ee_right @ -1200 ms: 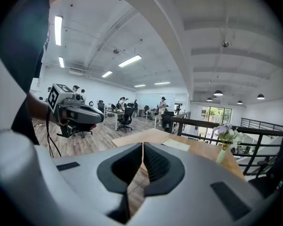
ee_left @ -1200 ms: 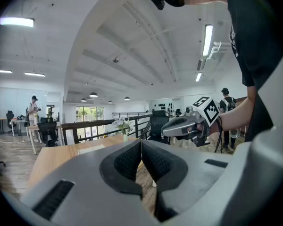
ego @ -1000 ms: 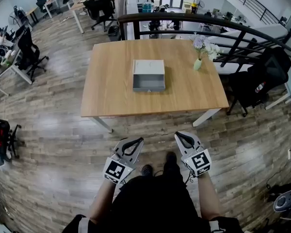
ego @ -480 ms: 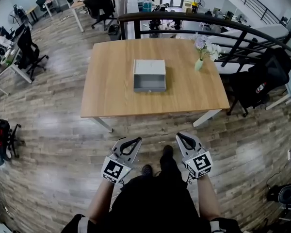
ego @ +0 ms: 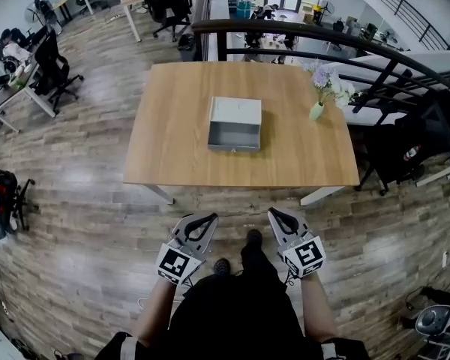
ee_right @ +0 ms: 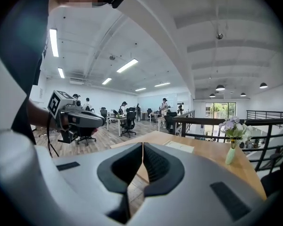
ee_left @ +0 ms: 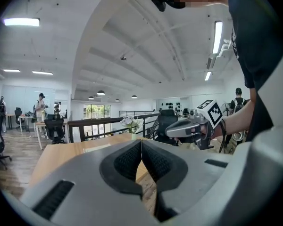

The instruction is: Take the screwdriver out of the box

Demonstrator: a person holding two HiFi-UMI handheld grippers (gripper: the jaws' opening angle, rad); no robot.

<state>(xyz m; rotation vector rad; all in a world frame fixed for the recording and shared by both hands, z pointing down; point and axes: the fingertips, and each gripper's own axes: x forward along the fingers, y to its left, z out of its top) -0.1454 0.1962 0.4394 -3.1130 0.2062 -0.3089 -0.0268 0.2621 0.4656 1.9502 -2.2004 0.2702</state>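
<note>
A grey closed box (ego: 235, 124) sits in the middle of the wooden table (ego: 172, 141), its front face toward me. No screwdriver shows in any view. Both grippers hang in front of the person's body over the floor, well short of the table's near edge. In the head view my left gripper (ego: 208, 219) is shut and holds nothing, and my right gripper (ego: 274, 214) is the same. In the left gripper view the jaws (ee_left: 141, 143) meet, with the box (ee_left: 97, 148) far ahead. In the right gripper view the jaws (ee_right: 143, 145) meet too, and the box (ee_right: 178, 146) lies beyond them.
A small vase of flowers (ego: 318, 108) stands on the table's right side. A dark curved railing (ego: 345, 40) runs behind the table. Office chairs (ego: 56, 70) and desks stand to the left and rear, and a black chair (ego: 405, 145) is to the right.
The table and box have come a little nearer in the head view as the person steps toward them. Both grippers have moved along with the body and stay shut.
</note>
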